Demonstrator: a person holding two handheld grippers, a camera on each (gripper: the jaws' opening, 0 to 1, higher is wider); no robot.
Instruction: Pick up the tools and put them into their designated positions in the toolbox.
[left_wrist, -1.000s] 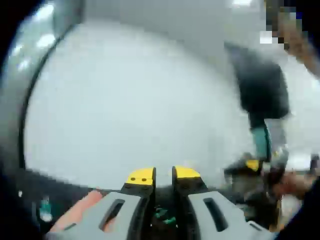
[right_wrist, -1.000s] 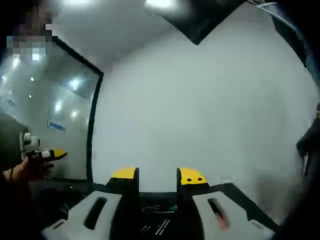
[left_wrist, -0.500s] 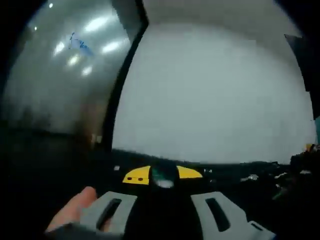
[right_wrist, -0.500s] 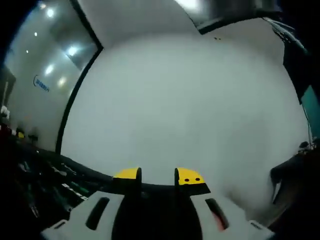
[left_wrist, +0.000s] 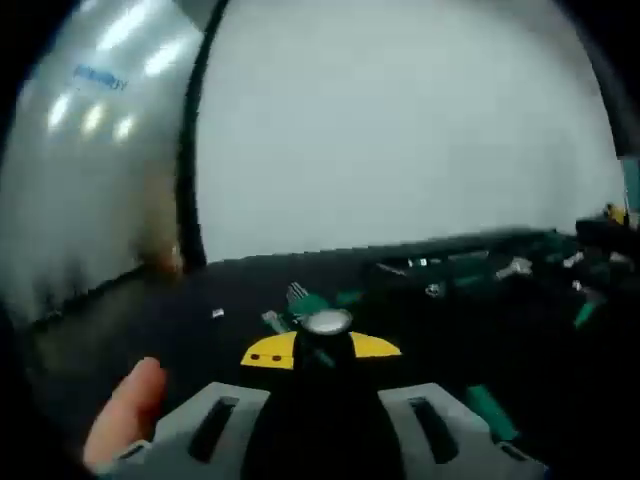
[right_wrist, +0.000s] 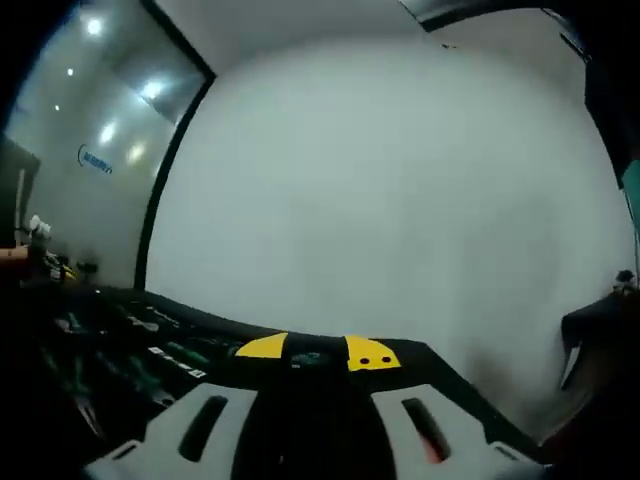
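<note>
Your left hand-held gripper (left_wrist: 320, 347) clamped on a silver-tipped tool (left_wrist: 326, 322), green tools (left_wrist: 300, 302) on the dark surface (left_wrist: 200, 310), your right hand-held gripper (right_wrist: 317, 349) narrowly parted, toolbox (right_wrist: 120, 345) at left.

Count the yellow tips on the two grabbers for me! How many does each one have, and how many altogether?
Yellow fingertips on the left gripper: 2
Yellow fingertips on the right gripper: 2
Total: 4

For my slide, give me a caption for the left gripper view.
Left claw gripping a dark, silver-capped tool above the black toolbox of green-handled tools.
</note>
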